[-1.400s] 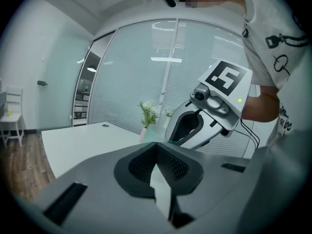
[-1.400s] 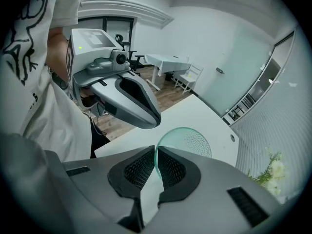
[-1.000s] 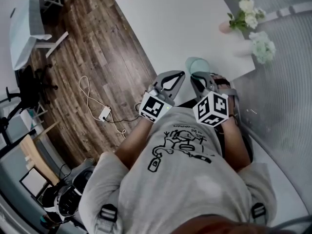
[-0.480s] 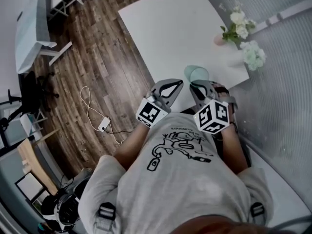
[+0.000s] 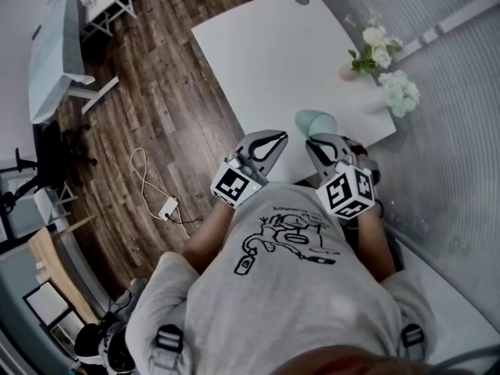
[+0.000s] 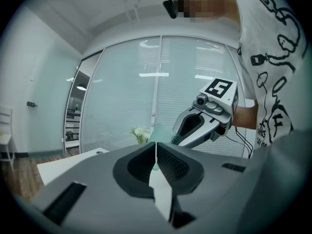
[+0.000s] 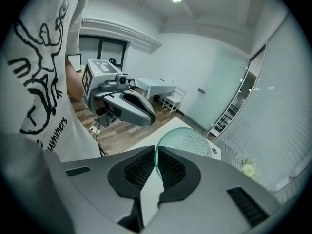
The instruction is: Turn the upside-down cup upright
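Note:
A pale green translucent cup (image 5: 316,122) hangs over the near edge of the white table (image 5: 266,45). My right gripper (image 5: 319,141) is shut on the cup, with the thin wall pinched between its pads. In the right gripper view the cup (image 7: 187,139) tilts away from the right gripper (image 7: 156,156) and shows a dotted surface. Whether it touches the table I cannot tell. My left gripper (image 5: 275,136) is beside it on the left, shut and holding nothing. From the left gripper (image 6: 156,147) I see the right gripper (image 6: 202,123) and a sliver of the cup (image 6: 162,130).
Two vases of white flowers (image 5: 367,45) (image 5: 398,92) stand along the table's right edge by a frosted glass wall. A cable and its adapter (image 5: 168,207) lie on the wooden floor to the left. A second desk (image 5: 55,61) stands at the far left.
Both grippers have risen a little together, and the cup has stayed at the right gripper's tips. The head camera has shifted, so more of the table shows.

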